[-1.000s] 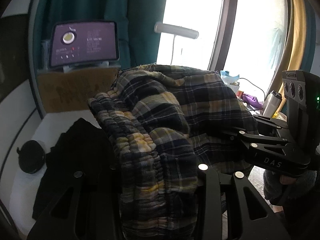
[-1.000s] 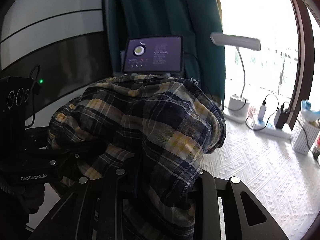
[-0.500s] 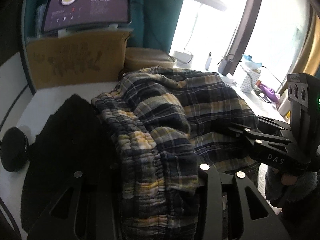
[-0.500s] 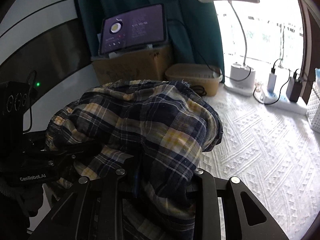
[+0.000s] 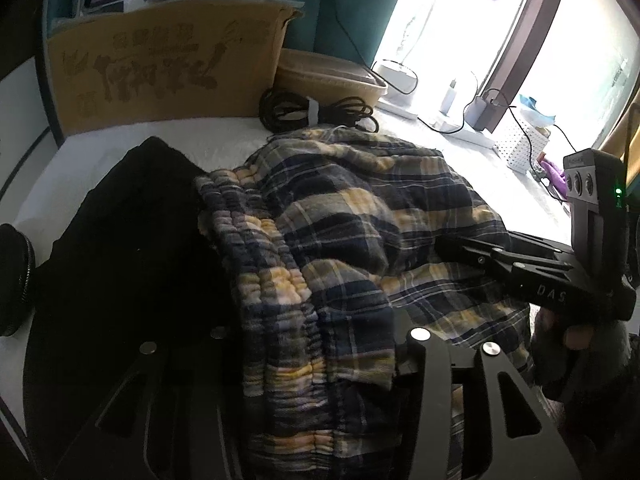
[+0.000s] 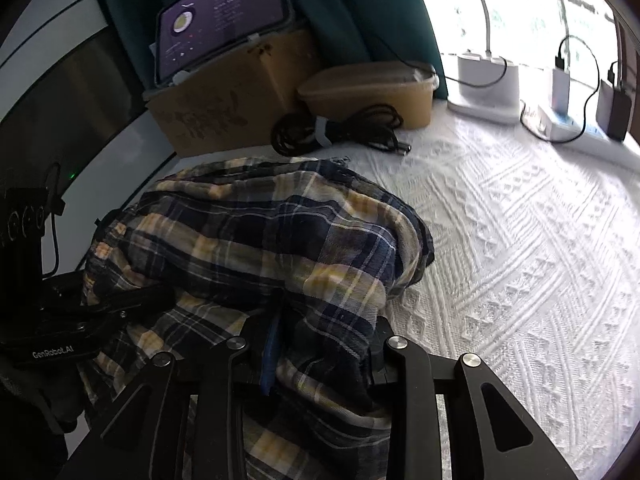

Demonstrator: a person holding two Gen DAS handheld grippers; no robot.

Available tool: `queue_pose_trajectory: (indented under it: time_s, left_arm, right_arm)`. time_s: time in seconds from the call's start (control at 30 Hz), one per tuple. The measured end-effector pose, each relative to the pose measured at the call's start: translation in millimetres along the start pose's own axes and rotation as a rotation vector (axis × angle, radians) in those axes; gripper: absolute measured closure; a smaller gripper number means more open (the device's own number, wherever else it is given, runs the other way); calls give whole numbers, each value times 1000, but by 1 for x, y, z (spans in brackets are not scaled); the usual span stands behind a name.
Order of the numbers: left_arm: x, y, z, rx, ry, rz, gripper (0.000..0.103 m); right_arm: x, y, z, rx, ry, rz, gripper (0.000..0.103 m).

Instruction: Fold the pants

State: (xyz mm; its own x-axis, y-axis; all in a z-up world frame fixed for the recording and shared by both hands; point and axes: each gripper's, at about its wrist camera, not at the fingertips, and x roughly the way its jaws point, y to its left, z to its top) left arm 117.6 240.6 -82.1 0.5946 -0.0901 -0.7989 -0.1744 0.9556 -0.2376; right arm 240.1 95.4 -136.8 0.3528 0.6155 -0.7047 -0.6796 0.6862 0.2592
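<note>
The plaid pants (image 5: pixel 340 208) lie bunched on the white textured table cover (image 6: pixel 520 260). Their gathered elastic waistband runs down between the fingers of my left gripper (image 5: pixel 316 336), whose jaws are opening with cloth still filling the gap. My right gripper (image 6: pixel 316 344) holds another bunch of the pants (image 6: pixel 280 232), its jaws also opening. In the left wrist view the right gripper (image 5: pixel 452 248) reaches into the cloth from the right. In the right wrist view the left gripper (image 6: pixel 160 296) comes in from the left. A gloved hand (image 5: pixel 572 344) holds the right gripper.
A black garment (image 5: pixel 120 240) lies left of the pants, beside a round black case (image 5: pixel 14 280). Behind stand a cardboard box (image 5: pixel 160 64) carrying a tablet (image 6: pixel 224 16), a tan container (image 6: pixel 368 92) and a coiled cable (image 6: pixel 340 128). Chargers (image 6: pixel 560 120) and a white basket (image 5: pixel 520 148) are at the right.
Both grippers came down and tilted downward with the pants. The bundle, held up before, now rests on the table. The left fingers stand slightly wider apart.
</note>
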Motion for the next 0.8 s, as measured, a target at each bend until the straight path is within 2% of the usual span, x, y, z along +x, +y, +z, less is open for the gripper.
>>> queue_pose_trajectory:
  time_s: [0.17, 0.5, 0.73, 0.8]
  left_arm:
    - [-4, 13, -1, -25, 4, 14, 37]
    - [-15, 24, 7, -63, 10, 12, 32]
    - [-40, 31, 20, -82, -94, 31, 32]
    - [-37, 34, 26, -80, -98, 55, 32]
  right_arm:
    - [-4, -15, 2, 34, -1, -30, 43]
    - [-19, -46, -2, 73, -18, -114, 42]
    - [-30, -47, 0, 77, -49, -149, 42]
    - [-36, -45, 3, 62, -68, -148, 42]
